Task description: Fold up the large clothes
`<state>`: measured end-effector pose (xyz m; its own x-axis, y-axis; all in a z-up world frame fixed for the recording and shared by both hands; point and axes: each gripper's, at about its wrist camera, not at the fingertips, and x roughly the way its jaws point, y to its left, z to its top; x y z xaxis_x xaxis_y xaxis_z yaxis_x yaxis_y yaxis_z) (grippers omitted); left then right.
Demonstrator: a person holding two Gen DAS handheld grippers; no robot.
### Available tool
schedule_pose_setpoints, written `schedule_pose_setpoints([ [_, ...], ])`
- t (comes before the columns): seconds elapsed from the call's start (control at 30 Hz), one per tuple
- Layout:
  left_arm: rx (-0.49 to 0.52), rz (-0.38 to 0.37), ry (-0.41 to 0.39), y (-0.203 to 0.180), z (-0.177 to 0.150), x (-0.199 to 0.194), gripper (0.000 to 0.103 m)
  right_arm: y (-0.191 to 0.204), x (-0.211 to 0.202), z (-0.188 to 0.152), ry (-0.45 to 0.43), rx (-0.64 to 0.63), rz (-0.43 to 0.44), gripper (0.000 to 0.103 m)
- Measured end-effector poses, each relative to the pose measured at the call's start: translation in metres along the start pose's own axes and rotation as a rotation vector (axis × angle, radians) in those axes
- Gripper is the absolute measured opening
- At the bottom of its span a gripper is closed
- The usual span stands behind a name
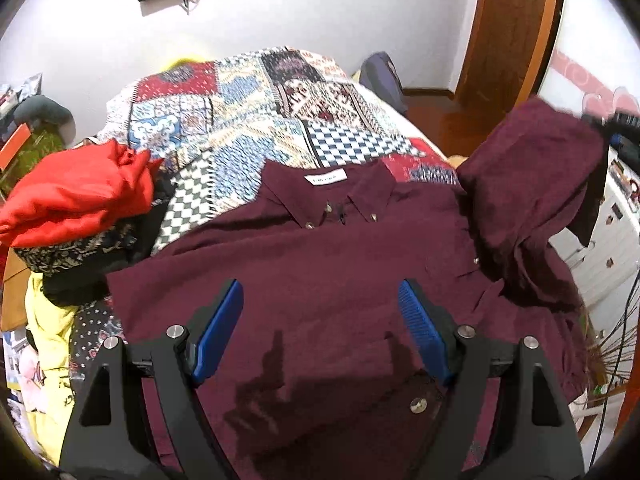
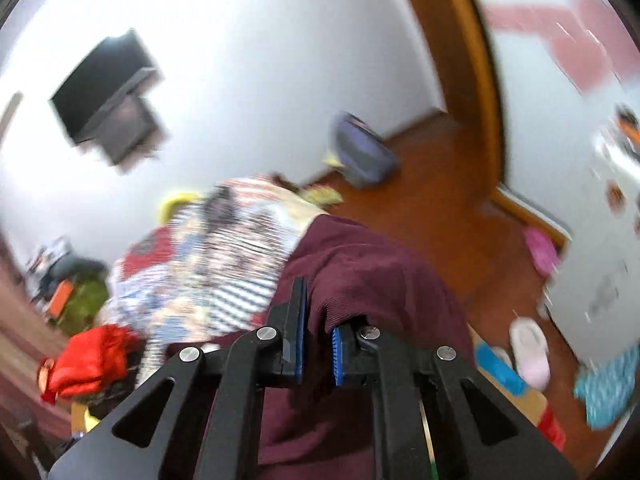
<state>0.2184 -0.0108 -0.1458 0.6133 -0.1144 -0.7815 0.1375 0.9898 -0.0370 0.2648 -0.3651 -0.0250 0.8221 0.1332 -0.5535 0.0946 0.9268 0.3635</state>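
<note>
Right gripper [image 2: 316, 344] clamps the maroon shirt's [image 1: 340, 280] sleeve [image 1: 536, 184] aloft (to fold inward); left gripper [image 1: 320, 320] hovers, jaws apart.

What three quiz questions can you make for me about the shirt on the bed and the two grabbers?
1. True or false: the left gripper is clamped on the maroon shirt.
2. Which gripper holds the shirt's sleeve up in the air?
A) left B) right C) neither
3. Fill in: the red cloth lies on the pile to the shirt's ____ in the left wrist view.

Key:
1. False; its jaws stand open above the shirt.
2. B; the right gripper pinches the maroon fabric.
3. Left.
</note>
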Motion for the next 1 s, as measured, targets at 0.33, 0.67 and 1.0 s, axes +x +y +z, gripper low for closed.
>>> schedule_pose_setpoints([
  [0.33,-0.077,0.016,-0.094,0.052,-0.012,-0.046,0.079,0.166,0.009,-0.027,0.019,-0.290,0.192,0.009],
  [0.67,-0.169,0.077,-0.082,0.107,-0.045,-0.059,0.079,0.215,0.121,-0.158,0.517,-0.378,0.278,0.009],
  [1.0,-0.212,0.101,-0.001,0.119,-0.062,-0.037,0.079,0.216,0.129,-0.213,0.732,-0.456,0.294,0.033],
])
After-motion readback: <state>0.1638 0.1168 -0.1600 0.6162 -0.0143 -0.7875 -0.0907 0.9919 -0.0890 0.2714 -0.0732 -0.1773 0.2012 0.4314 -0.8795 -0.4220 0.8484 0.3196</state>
